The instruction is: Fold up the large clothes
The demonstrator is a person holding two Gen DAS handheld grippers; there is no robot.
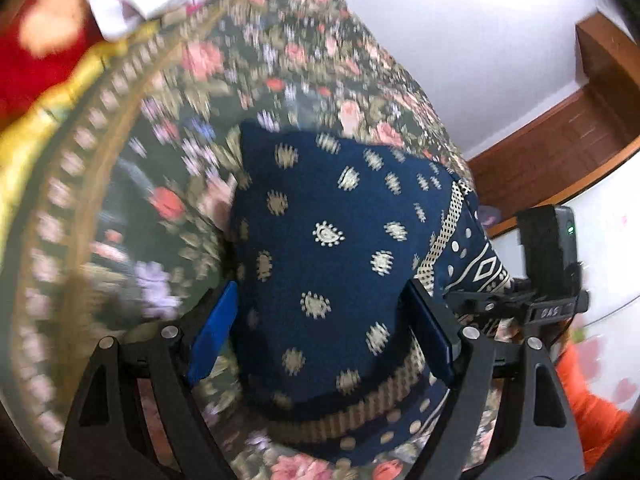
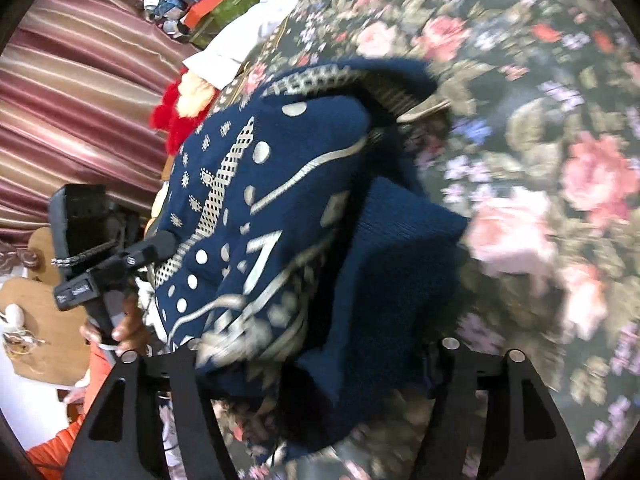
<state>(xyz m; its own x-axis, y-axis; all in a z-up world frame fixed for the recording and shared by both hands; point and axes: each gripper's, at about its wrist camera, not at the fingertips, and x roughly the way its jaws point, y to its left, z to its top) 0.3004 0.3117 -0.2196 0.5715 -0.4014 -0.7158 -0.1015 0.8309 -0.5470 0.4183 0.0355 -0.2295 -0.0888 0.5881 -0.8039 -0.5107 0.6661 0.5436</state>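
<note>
Two hand-held grippers setting a folded navy garment (image 1: 332,264) down on the floral bedspread (image 1: 248,72).
Left hand-held gripper (image 1: 324,340) is straddling the bundle, jaws wide; right hand-held gripper (image 2: 320,364) is standing apart over its near edge, grip unclear. Next: withdrawing, then smoothing.

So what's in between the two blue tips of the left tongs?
The dark blue patterned sweater sits between them, lying on the flowery bedspread. The left tongs stand open around it, not pinching. The left wrist view shows this.

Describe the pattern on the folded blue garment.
Navy garment with cream paisley-like motifs, best in the left wrist view.
</note>
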